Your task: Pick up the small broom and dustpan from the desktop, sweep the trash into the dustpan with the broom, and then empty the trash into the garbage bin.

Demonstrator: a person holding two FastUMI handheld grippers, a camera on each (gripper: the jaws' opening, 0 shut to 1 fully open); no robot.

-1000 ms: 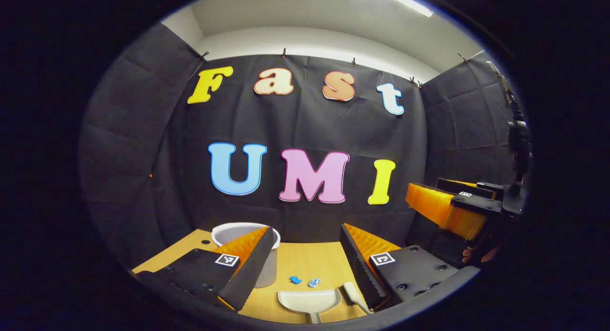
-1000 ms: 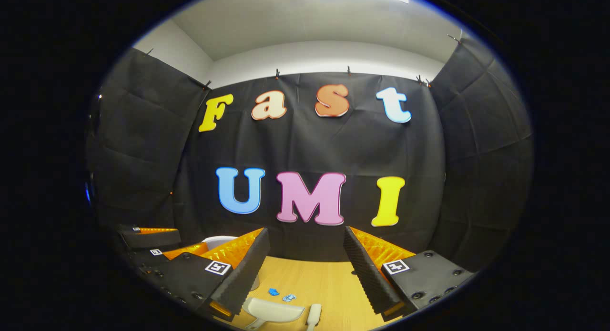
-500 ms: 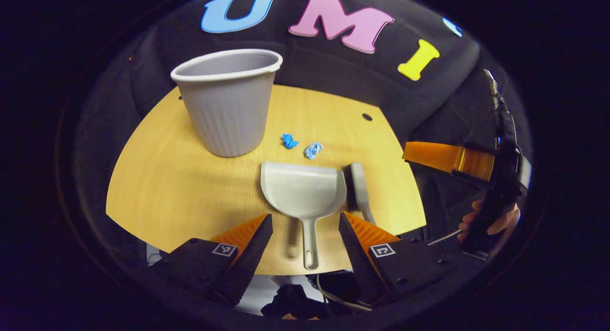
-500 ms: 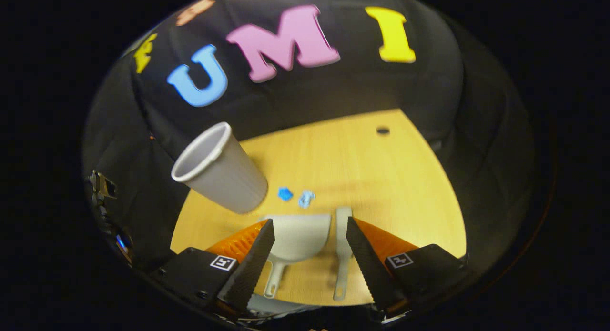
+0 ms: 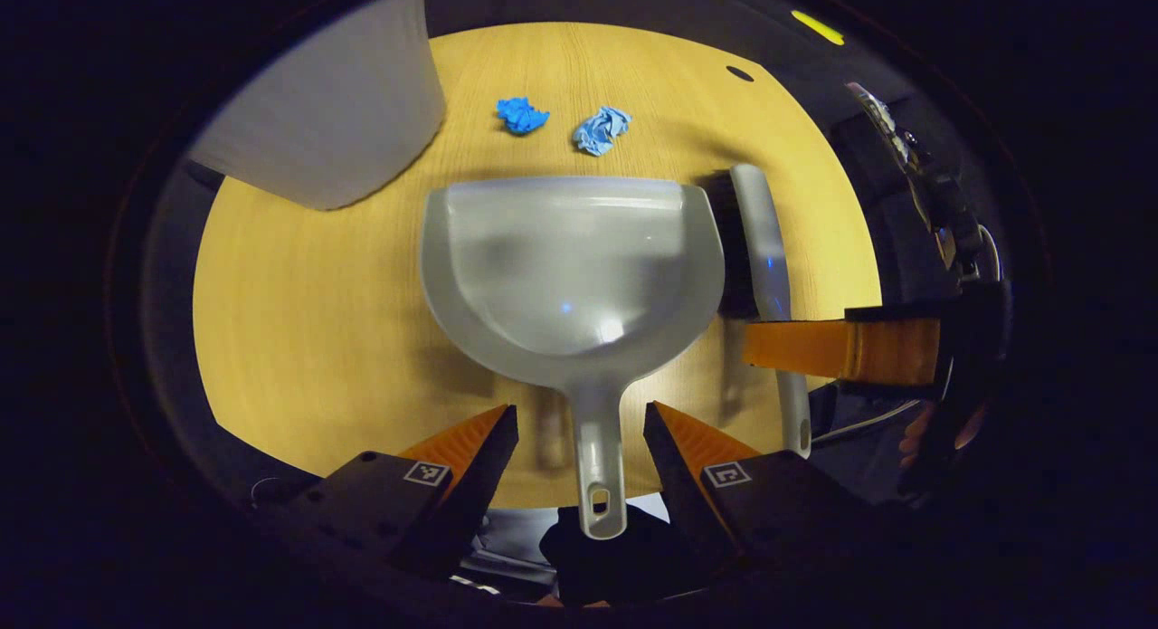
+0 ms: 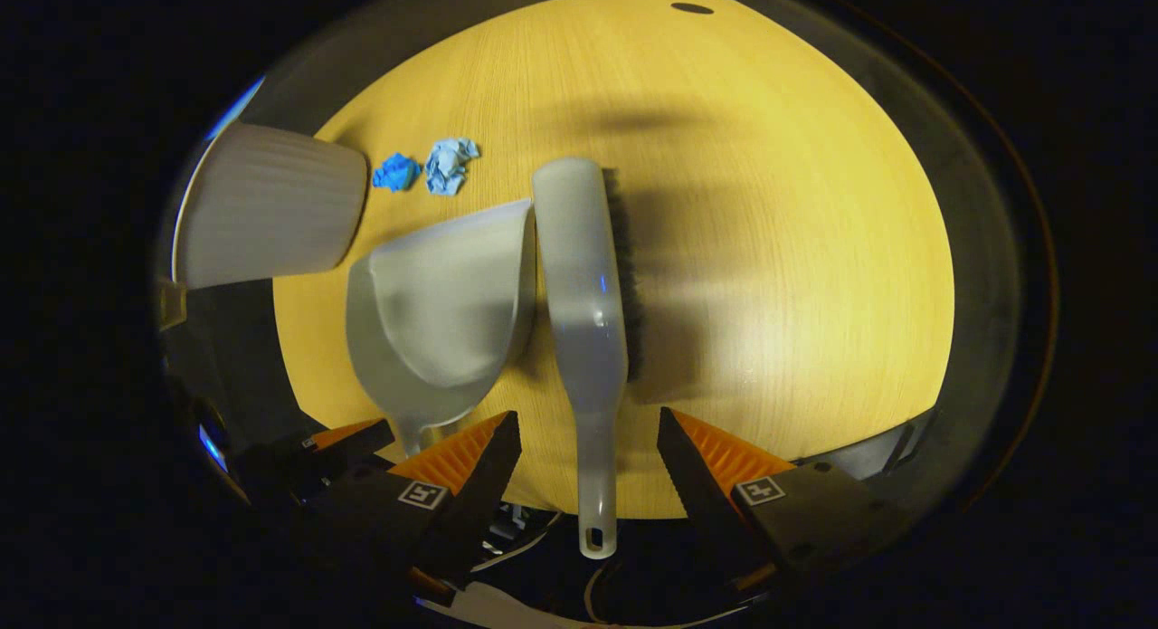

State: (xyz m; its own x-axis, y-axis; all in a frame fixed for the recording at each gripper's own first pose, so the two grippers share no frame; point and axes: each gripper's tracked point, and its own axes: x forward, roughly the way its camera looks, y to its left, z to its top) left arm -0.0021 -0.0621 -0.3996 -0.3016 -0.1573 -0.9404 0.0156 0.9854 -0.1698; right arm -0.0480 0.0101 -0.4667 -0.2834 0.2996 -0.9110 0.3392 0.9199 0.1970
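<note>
A grey dustpan (image 5: 570, 267) lies flat on the wooden desktop (image 5: 298, 321), its handle running back between the fingers of my open left gripper (image 5: 579, 421). Neither finger touches the handle. To the dustpan's right lies the small grey broom (image 5: 764, 249) with dark bristles. In the right gripper view the broom (image 6: 583, 294) points its handle between the fingers of my open right gripper (image 6: 586, 425), with gaps on both sides. The dustpan (image 6: 434, 312) sits left of it. Two crumpled blue scraps (image 5: 523, 116) (image 5: 600, 128) lie beyond the dustpan's mouth.
The grey garbage bin (image 5: 335, 113) stands at the desktop's far left, close to the scraps; it is also in the right gripper view (image 6: 267, 217). The right gripper, held by a hand, appears at the right of the left gripper view (image 5: 841, 350). The desktop's near edge runs under both handles.
Both grippers have tilted down and dropped close to the desktop. The dustpan handle now lies between the left fingers and the broom handle between the right fingers. Both stay open.
</note>
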